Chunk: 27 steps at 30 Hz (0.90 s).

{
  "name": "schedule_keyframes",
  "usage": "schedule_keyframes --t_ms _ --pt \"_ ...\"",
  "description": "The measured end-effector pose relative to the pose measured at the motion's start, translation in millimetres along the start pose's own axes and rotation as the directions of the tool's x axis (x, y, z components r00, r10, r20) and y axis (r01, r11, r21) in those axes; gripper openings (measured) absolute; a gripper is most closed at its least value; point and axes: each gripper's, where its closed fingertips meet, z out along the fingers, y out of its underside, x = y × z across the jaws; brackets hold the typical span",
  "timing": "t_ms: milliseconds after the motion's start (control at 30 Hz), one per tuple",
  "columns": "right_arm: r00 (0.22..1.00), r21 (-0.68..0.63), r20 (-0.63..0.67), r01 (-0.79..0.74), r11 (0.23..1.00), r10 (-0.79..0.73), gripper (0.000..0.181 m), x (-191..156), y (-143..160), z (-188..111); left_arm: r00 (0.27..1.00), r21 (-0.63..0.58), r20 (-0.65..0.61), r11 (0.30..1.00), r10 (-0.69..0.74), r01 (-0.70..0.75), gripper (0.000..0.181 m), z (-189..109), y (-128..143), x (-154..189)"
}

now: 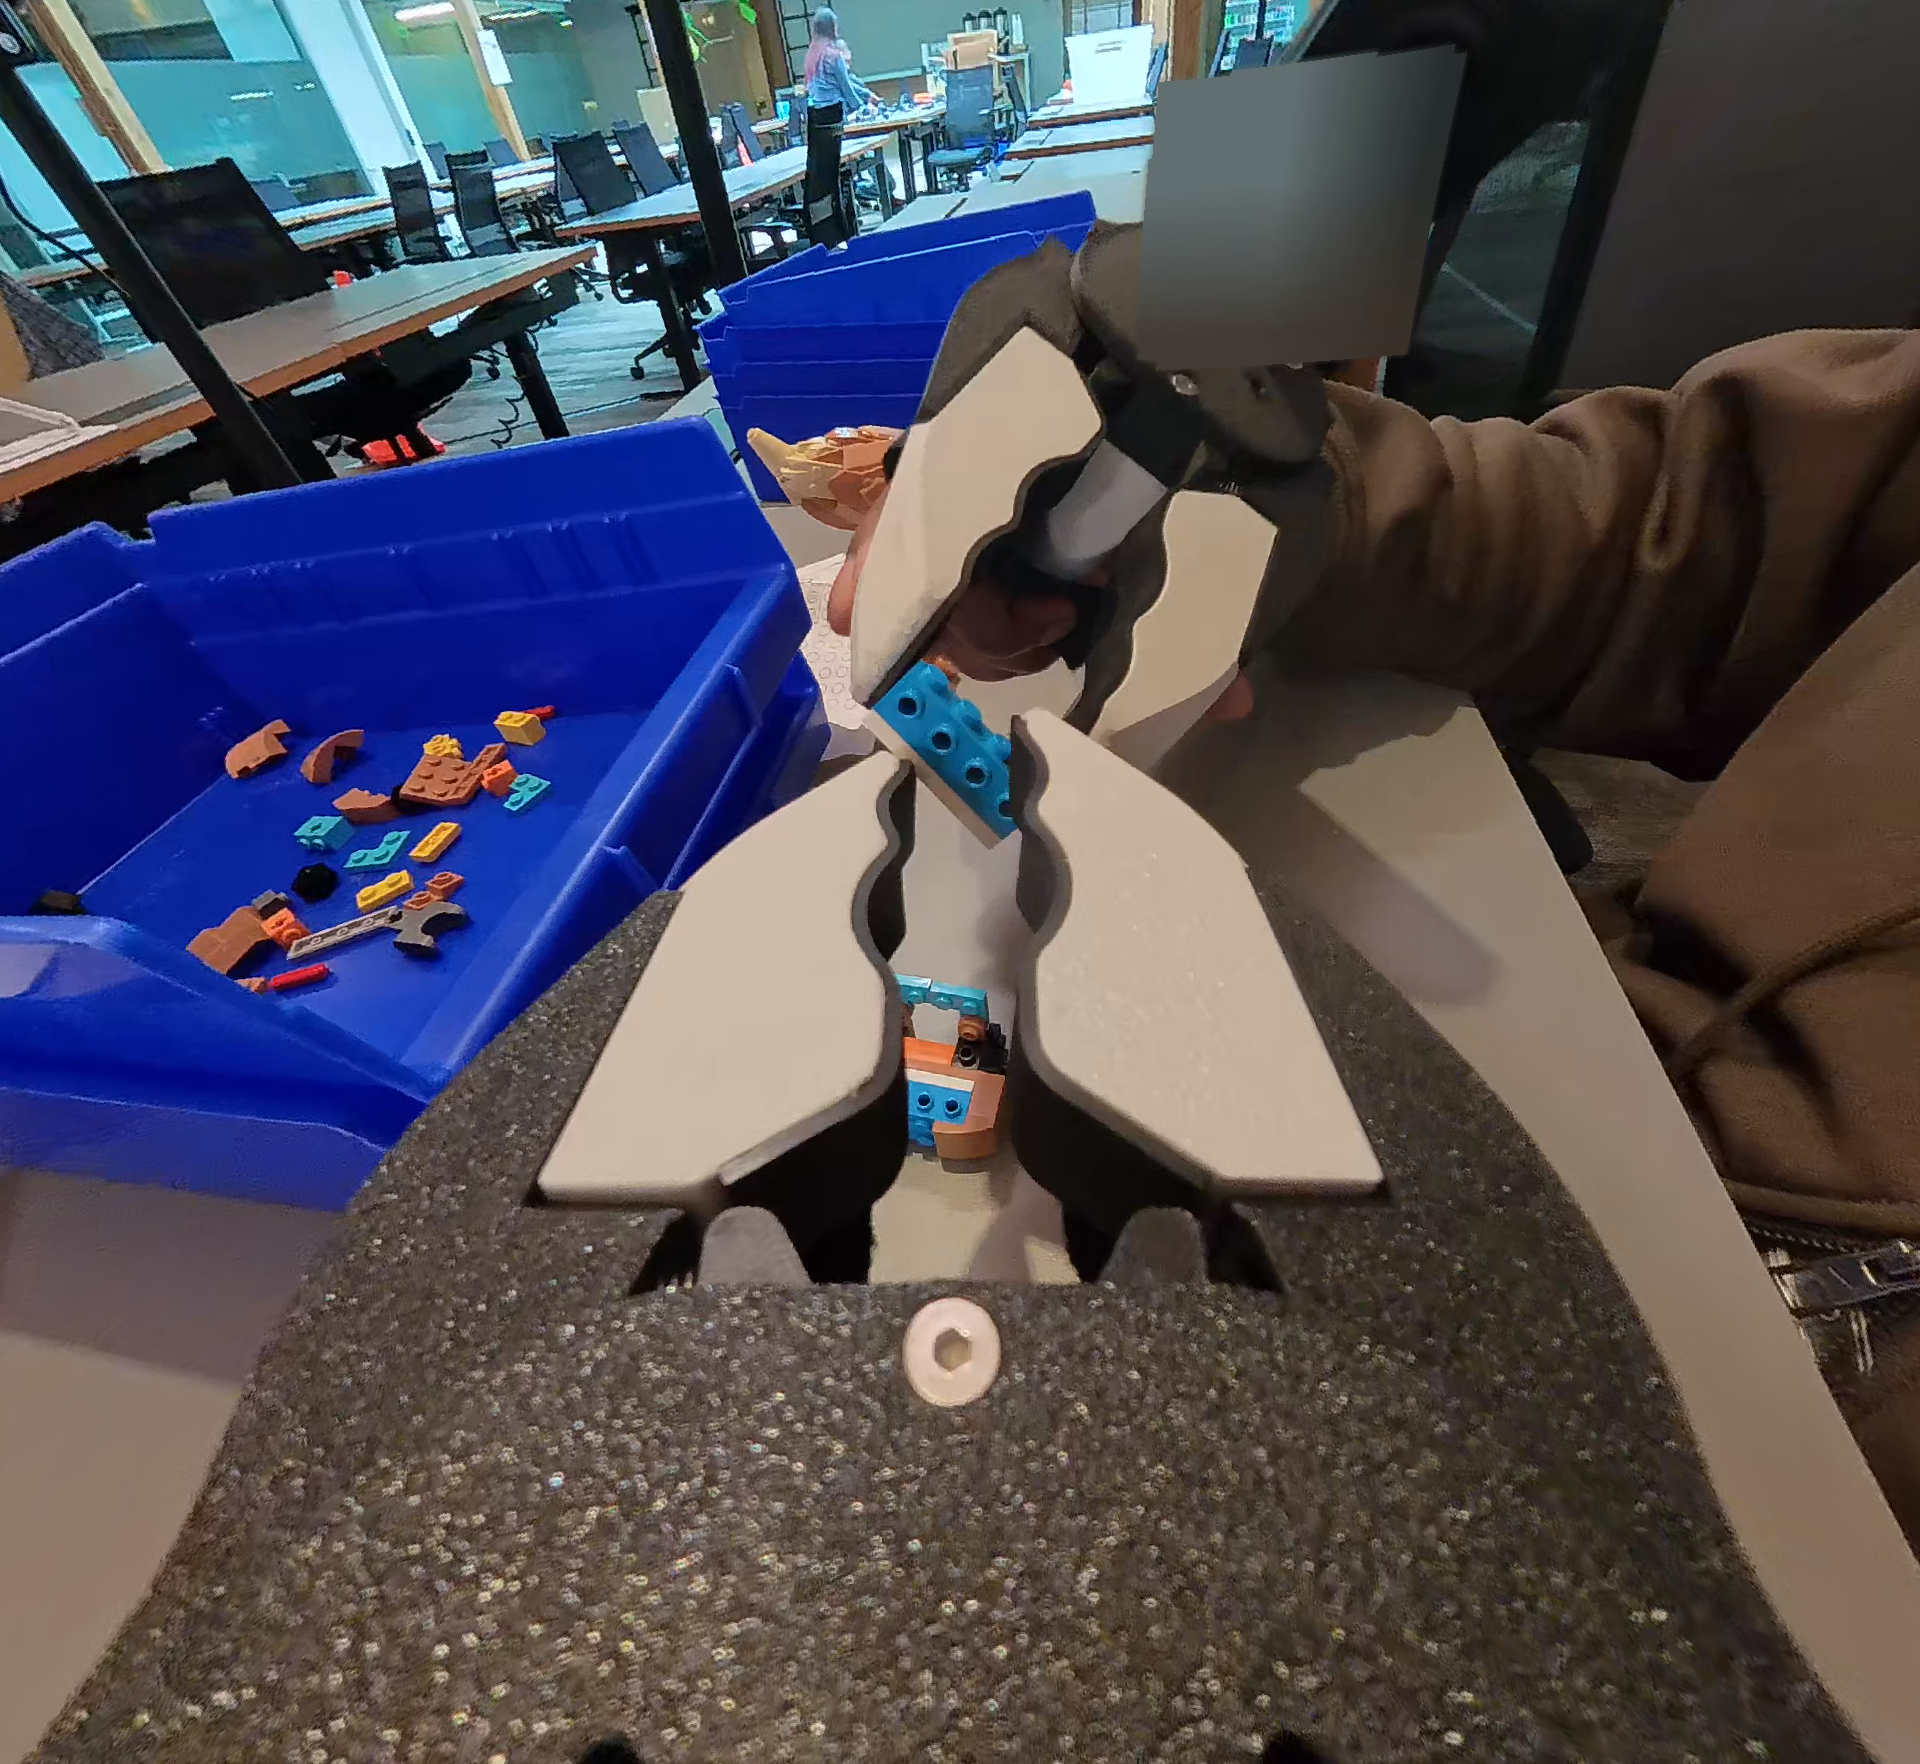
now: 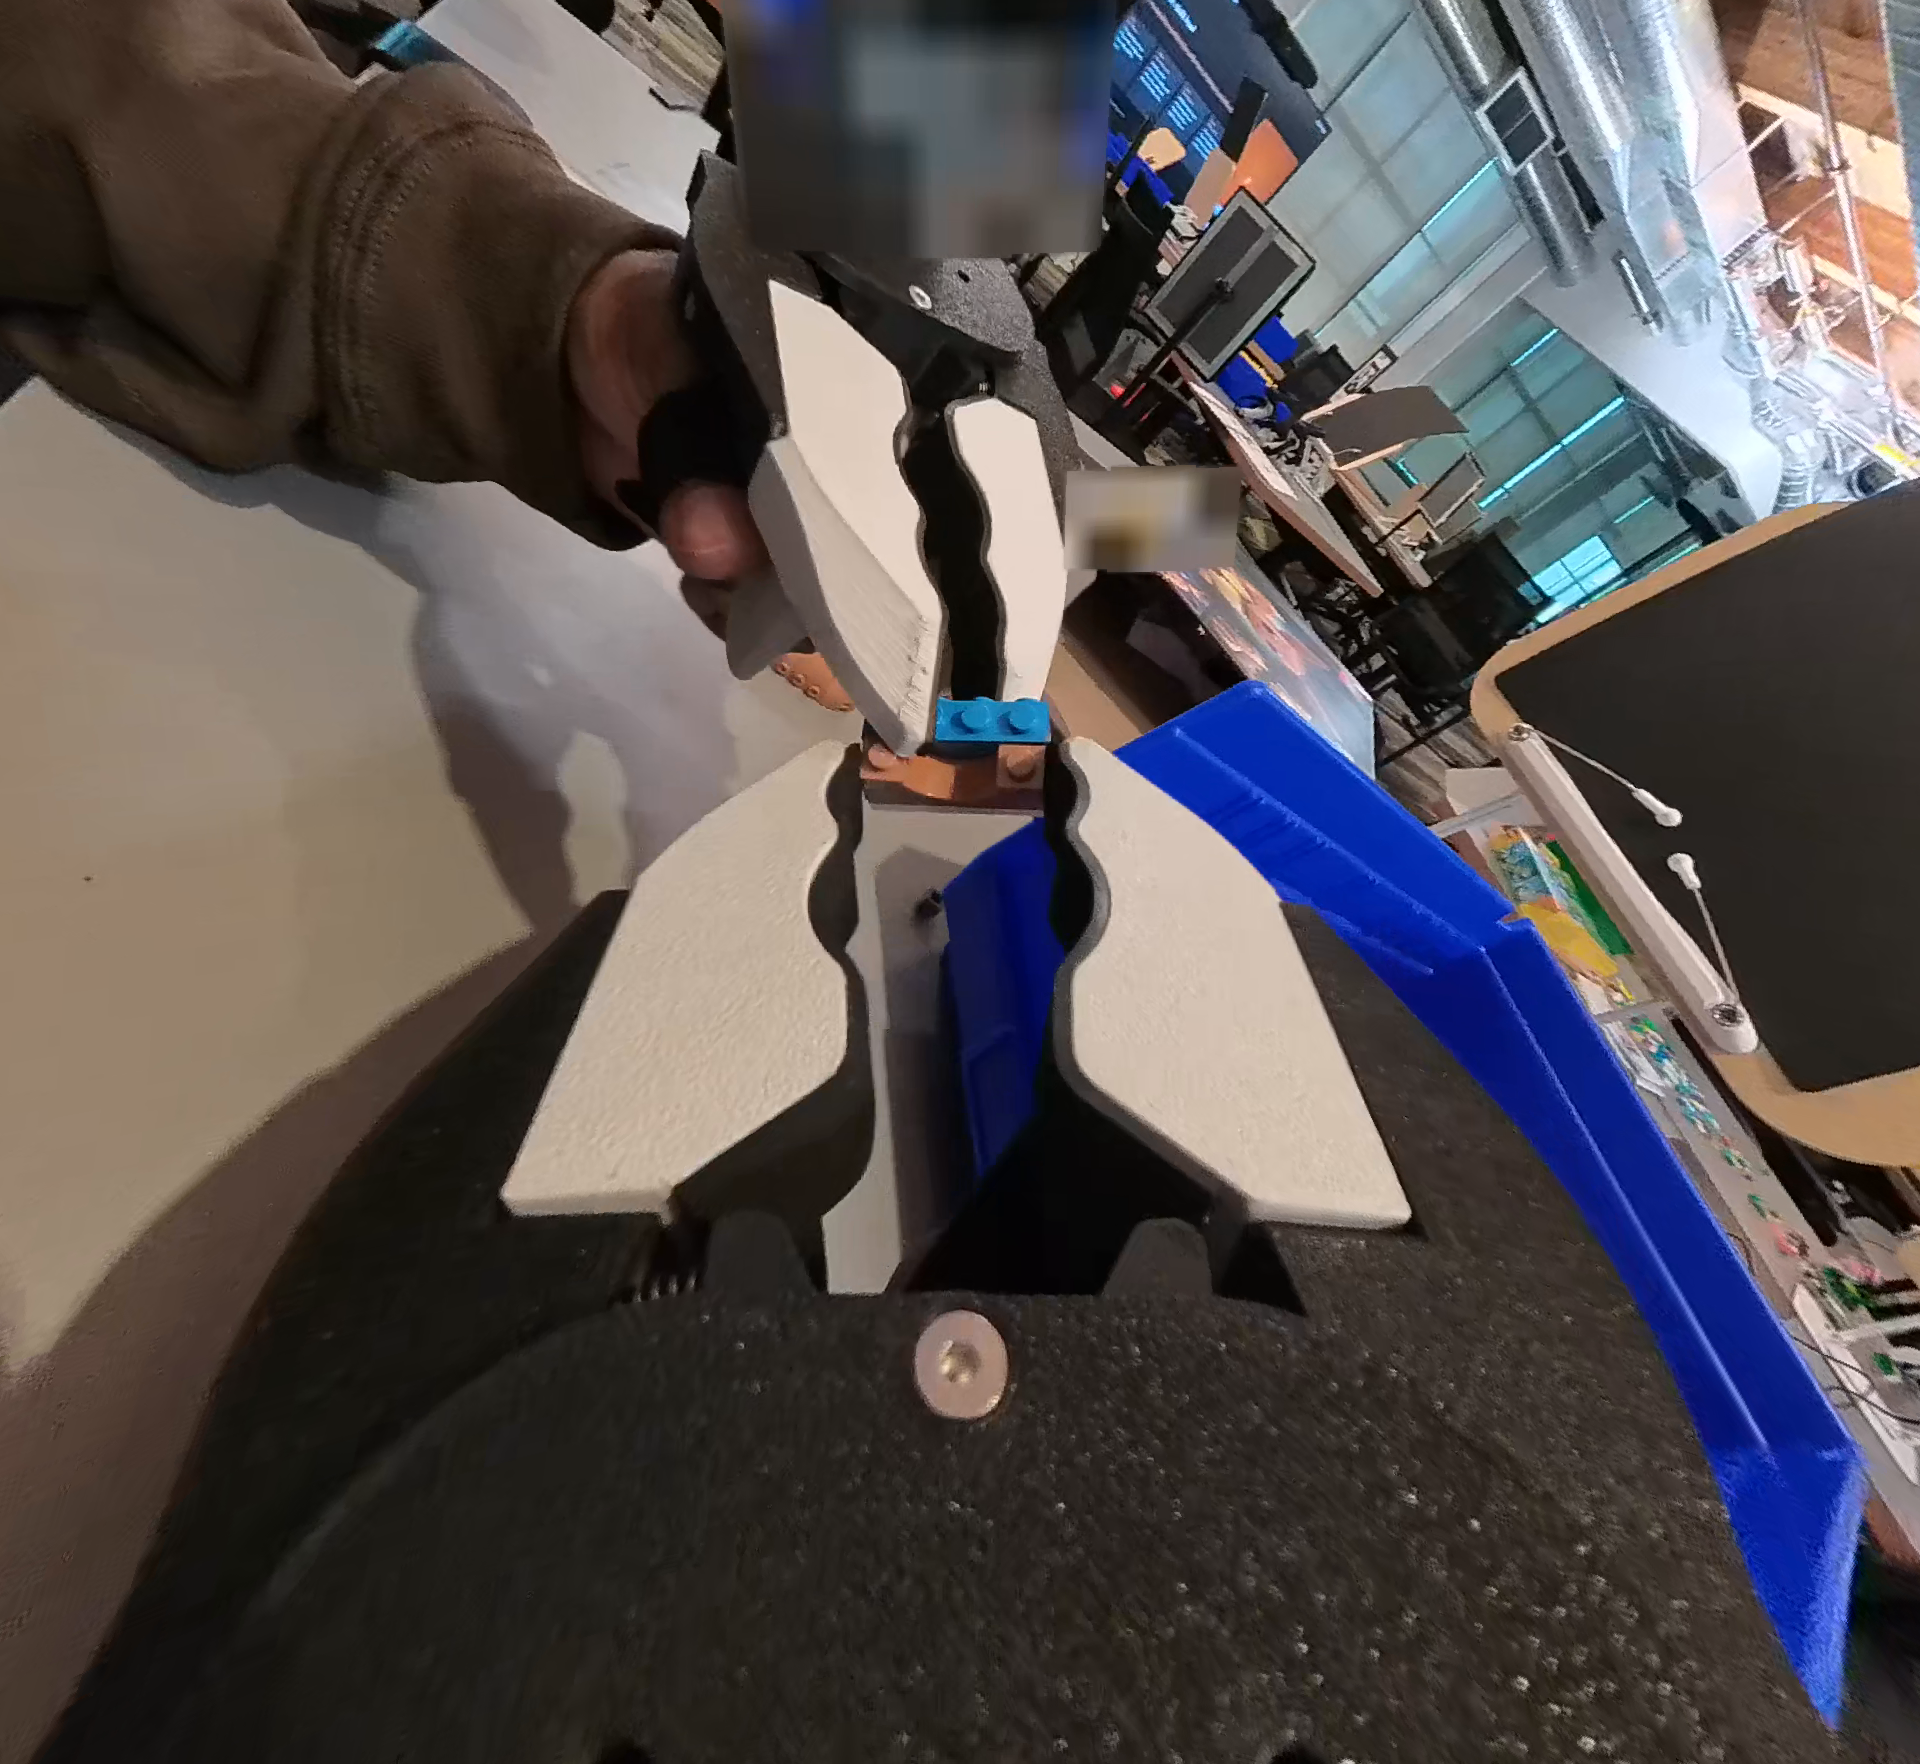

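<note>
Grippers meet tip to tip above the pale table point(image 1: 1403, 841), both loaded.

Left gripper point(image 1: 961, 753): tongs nearly together, pinching a small blue brick point(image 1: 951, 748) at the very tips. From the right wrist view I see the same gripper point(image 2: 977, 706) coming down from the upper centre with the blue brick point(image 2: 987, 719) nipped at its end, studs facing the camera.

Right gripper point(image 2: 956, 758): tongs set a brick-width apart and clamped on a brown studded piece point(image 2: 940, 779), which has a grey plate under it. The blue brick sits right against the top edge of the brown piece; I can't tell if it's seated. In the left wrist view the right gripper point(image 1: 992, 712) enters from the upper right, held by a hand in a brown sleeve point(image 1: 1558, 551).

Around it:
- Blue bin point(image 1: 468, 571) at left of the left wrist view, with loose bricks point(image 1: 384, 831) in brown, orange, yellow and teal scattered on its floor. It shows as a blue wall point(image 2: 1403, 904) at right of the right wrist view.
- More blue bins point(image 1: 831, 332) are stacked behind it.
- Small orange, blue and brown build point(image 1: 951, 1080) stands on the table, seen through the gap between the left fingers.
- Tan model part point(image 1: 821, 467) lies just behind the right gripper.
</note>
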Motion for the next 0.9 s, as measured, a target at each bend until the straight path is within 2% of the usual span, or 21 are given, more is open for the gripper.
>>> schedule_keyframes --t_ms 700,800,900 --pt "0.985 0.049 0.109 -0.143 0.989 0.137 0.034 -4.8 0.0 -3.1 0.993 -0.036 0.014 0.992 0.12 -0.12 0.018 0.9 2.4 3.4" --pt "0.995 0.043 0.046 -0.092 0.995 0.09 0.034 0.3 0.9 -0.1 1.0 -0.017 0.018 1.0 0.007 -0.007 0.018 0.0 1.7 -2.9" --pt "0.994 -0.013 -0.098 0.055 0.998 -0.056 0.034 9.5 3.3 5.1 0.991 0.026 0.036 0.991 -0.129 0.128 0.016 -1.9 0.5 -12.8"
